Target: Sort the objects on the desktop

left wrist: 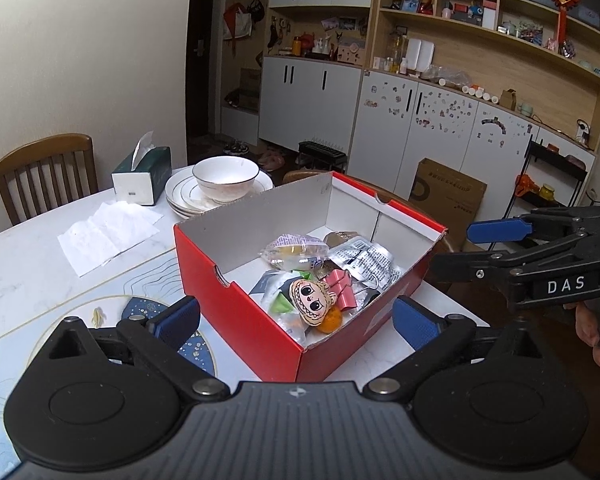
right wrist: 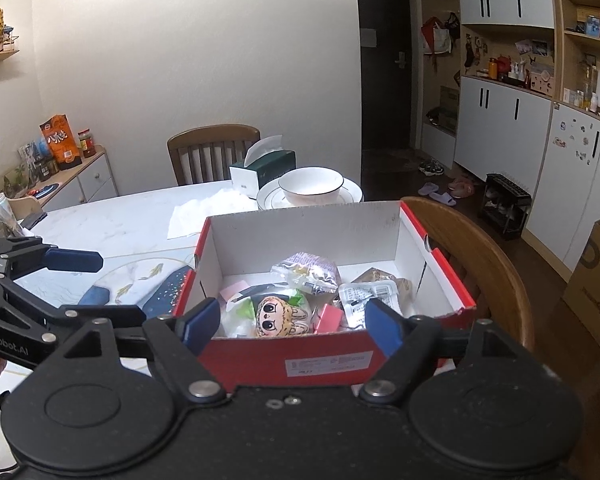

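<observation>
Red shoebox (left wrist: 260,332) sits open-topped on the marble table (left wrist: 20,264), right at the table's near edge, and it's loaded: a cartoon-face keychain (left wrist: 313,300) lies on top near the front, a pink binder clip (left wrist: 342,286) touching it on one side, a small orange (left wrist: 330,322) tucked just under it, a clear-wrapped pastry (left wrist: 294,254) further back, and a silver printed packet (left wrist: 364,260) beside that. Left gripper (left wrist: 296,322) hovers in front of the box with both blue pads spread wide, the box's near corner framed between them, nothing in its grasp. Over on the right wrist view, the right gripper (right wrist: 290,324) is likewise spread wide and empty, its pads straddling the labelled short wall of the box (right wrist: 284,356), keychain (right wrist: 274,316) visible just beyond the rim. Each gripper shows up in the other's camera, off to the side and clear of the box. Behind the box, a white bowl (left wrist: 225,178) rests on stacked plates (left wrist: 180,196), a green tissue box (left wrist: 142,176) stands just beside them, and a loose tissue sheet (left wrist: 108,236) lies flat on the tabletop, with a wooden chair (left wrist: 46,176) at the far side
</observation>
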